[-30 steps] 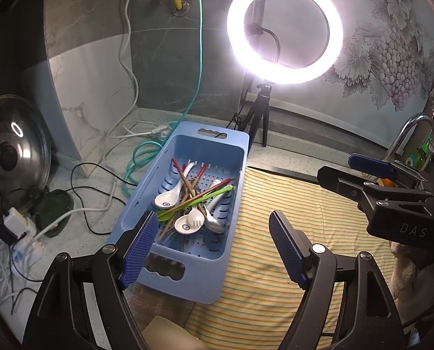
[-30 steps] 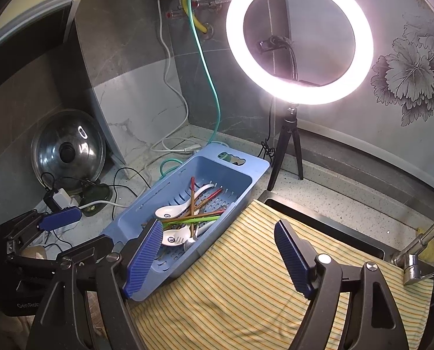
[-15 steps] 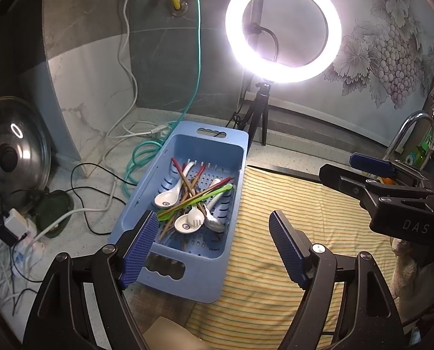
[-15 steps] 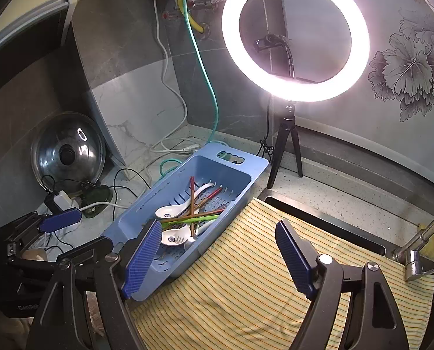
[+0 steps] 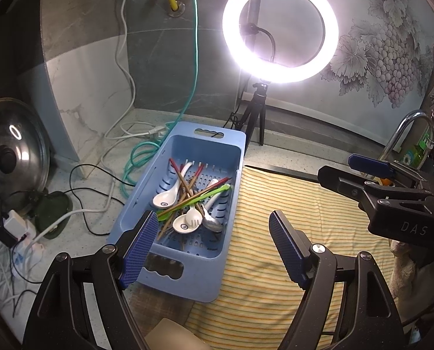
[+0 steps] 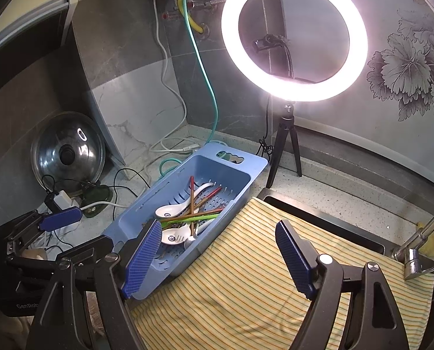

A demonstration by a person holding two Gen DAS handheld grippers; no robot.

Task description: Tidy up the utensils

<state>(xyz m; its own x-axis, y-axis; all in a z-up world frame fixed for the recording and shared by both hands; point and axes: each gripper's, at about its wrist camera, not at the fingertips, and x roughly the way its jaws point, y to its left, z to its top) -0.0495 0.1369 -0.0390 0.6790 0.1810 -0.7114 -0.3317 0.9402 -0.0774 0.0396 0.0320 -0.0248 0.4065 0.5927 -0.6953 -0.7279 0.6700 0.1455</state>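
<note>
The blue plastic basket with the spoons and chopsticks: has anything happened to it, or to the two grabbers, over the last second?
Nothing visibly changed. The blue plastic basket lies beside the yellow striped cloth with its tangle of white ceramic spoons and chopsticks as before. The left gripper and right gripper both hover open and empty, just as they were.

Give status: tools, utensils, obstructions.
Left tool and right tool open, empty. Utensils jumbled in blue basket. Nothing blocking.
</note>
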